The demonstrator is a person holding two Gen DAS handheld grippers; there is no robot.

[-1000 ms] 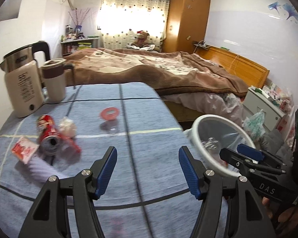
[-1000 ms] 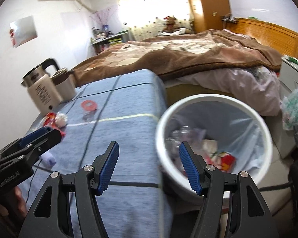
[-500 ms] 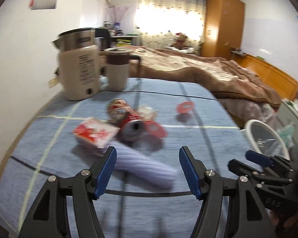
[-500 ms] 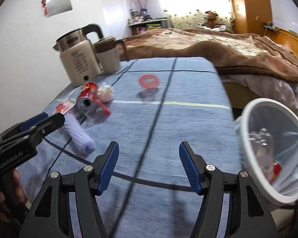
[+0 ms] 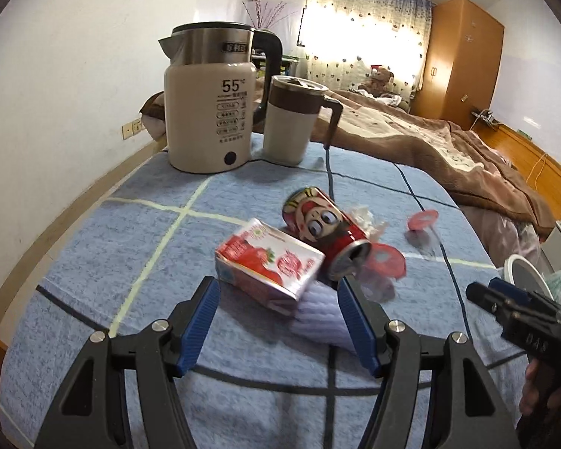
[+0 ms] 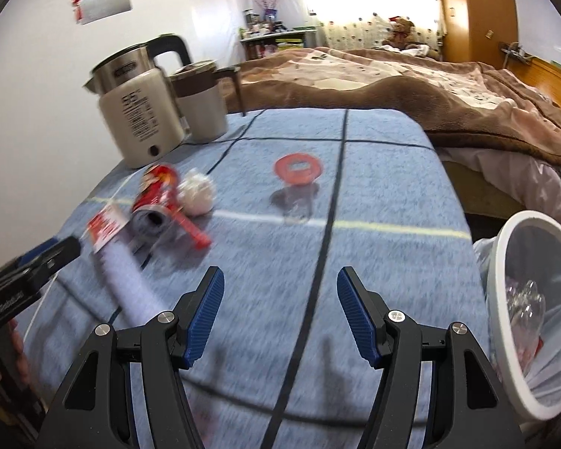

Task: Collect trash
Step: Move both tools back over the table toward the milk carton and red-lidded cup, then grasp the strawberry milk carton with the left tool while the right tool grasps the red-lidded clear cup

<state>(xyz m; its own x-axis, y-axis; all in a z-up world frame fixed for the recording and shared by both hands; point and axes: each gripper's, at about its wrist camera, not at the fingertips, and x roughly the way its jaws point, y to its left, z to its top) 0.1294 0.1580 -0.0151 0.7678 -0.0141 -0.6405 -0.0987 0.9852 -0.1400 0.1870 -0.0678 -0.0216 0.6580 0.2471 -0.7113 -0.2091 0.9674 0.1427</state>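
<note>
Trash lies on the blue cloth-covered table. A strawberry carton lies on a pale purple roll, just ahead of my open, empty left gripper. A red can lies on its side behind it, with crumpled white paper and a clear cup with a red lid beside it. A second red-lidded clear cup lies further right. My right gripper is open and empty over the table's front. The white bin stands at the right, holding trash.
A cream electric kettle and a lidded mug stand at the table's back left, with a black cord trailing forward. A bed with a brown blanket lies behind. The wall is at the left.
My left gripper has swung left and closed in on the carton and can. My right gripper has turned left from over the bin to over the table.
</note>
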